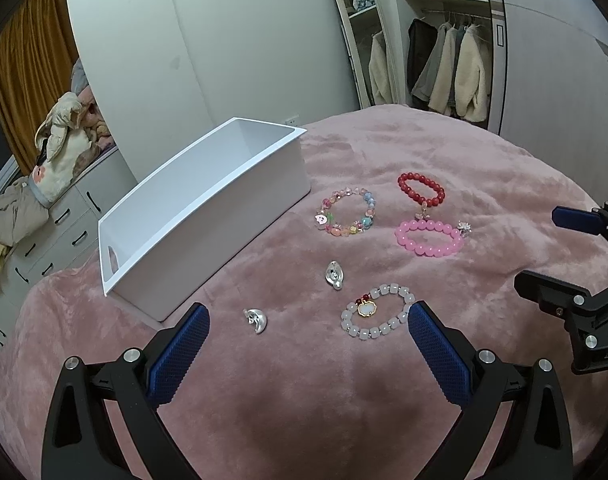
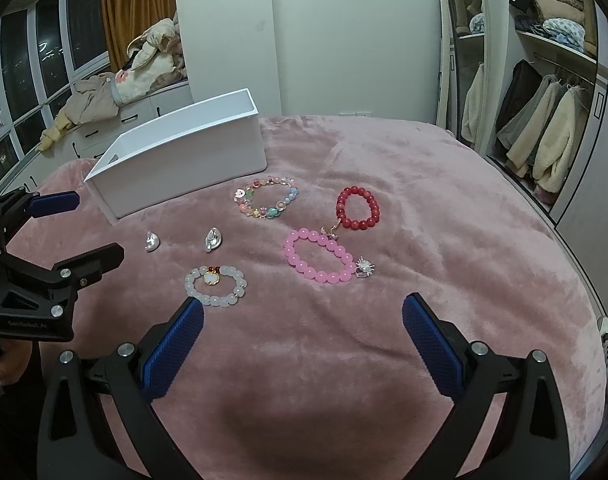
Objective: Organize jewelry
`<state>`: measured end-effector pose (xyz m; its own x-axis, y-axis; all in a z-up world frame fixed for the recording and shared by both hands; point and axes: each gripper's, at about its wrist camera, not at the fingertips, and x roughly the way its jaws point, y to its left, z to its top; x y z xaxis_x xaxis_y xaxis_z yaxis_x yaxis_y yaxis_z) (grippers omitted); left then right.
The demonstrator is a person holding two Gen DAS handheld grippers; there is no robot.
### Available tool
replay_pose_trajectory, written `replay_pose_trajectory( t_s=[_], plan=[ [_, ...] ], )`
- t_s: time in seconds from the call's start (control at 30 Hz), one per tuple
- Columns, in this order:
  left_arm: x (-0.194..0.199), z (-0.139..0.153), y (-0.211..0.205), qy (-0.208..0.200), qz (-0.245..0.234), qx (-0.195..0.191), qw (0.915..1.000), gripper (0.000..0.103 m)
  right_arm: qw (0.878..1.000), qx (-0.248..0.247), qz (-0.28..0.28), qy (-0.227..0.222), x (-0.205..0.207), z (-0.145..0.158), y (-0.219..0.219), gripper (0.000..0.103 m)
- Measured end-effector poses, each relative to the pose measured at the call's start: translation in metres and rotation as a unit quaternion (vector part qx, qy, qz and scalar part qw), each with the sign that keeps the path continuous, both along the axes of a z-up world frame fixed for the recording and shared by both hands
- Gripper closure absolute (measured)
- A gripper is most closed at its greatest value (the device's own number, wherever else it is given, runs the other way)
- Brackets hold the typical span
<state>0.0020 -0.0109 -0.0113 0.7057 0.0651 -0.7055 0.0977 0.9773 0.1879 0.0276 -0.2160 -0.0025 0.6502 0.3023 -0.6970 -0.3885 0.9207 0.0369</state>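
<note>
A white open box [image 1: 207,216] [image 2: 179,152] stands on a pink blanket [image 1: 344,380]. Beside it lie a multicolour bead bracelet [image 1: 346,214] [image 2: 265,197], a red bead bracelet [image 1: 421,191] [image 2: 358,208], a pink bead bracelet [image 1: 430,238] [image 2: 319,256], a white bead bracelet with a charm [image 1: 378,317] [image 2: 215,285], and two silver pieces [image 1: 335,275] [image 1: 256,320] [image 2: 212,239] [image 2: 151,241]. My left gripper [image 1: 308,320] is open and empty, near the white bracelet. My right gripper [image 2: 301,316] is open and empty, in front of the pink bracelet.
An open wardrobe with hanging coats [image 1: 444,68] [image 2: 544,128] stands behind the bed. A drawer unit piled with clothes [image 1: 55,168] [image 2: 115,92] sits at the left by windows. A white wall panel [image 1: 207,40] rises behind the box.
</note>
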Motion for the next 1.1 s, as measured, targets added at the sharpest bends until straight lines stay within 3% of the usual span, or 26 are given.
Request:
replay_pose_trajectory(
  t_s=[0.5, 0.73, 0.83, 0.9, 1.03, 1.1],
  plan=[
    [0.002, 0.001, 0.001, 0.0, 0.003, -0.001, 1.0, 0.002, 1.0, 0.009, -0.008, 0.002, 0.003, -0.002, -0.002, 0.005],
    [0.01, 0.0, 0.003, -0.025, 0.032, -0.007, 0.9992, 0.002, 1.0, 0.011, -0.011, -0.011, 0.009, -0.012, -0.005, 0.005],
    [0.022, -0.01, 0.002, -0.007, 0.04, -0.011, 0.9991, 0.002, 1.0, 0.012, -0.011, -0.024, 0.018, -0.021, -0.006, 0.005],
    [0.031, -0.021, 0.0, 0.015, 0.036, -0.013, 0.9992, 0.002, 0.999, 0.02, -0.016, -0.027, 0.025, -0.029, -0.009, 0.005],
    [0.039, -0.036, -0.011, 0.013, 0.003, 0.006, 0.9999, 0.002, 0.999, 0.04, -0.021, -0.02, 0.04, -0.044, -0.013, 0.005],
    [0.044, -0.043, -0.015, 0.025, -0.02, -0.004, 0.9995, 0.003, 0.998, 0.049, -0.02, -0.023, 0.046, -0.051, -0.014, 0.01]
  ],
)
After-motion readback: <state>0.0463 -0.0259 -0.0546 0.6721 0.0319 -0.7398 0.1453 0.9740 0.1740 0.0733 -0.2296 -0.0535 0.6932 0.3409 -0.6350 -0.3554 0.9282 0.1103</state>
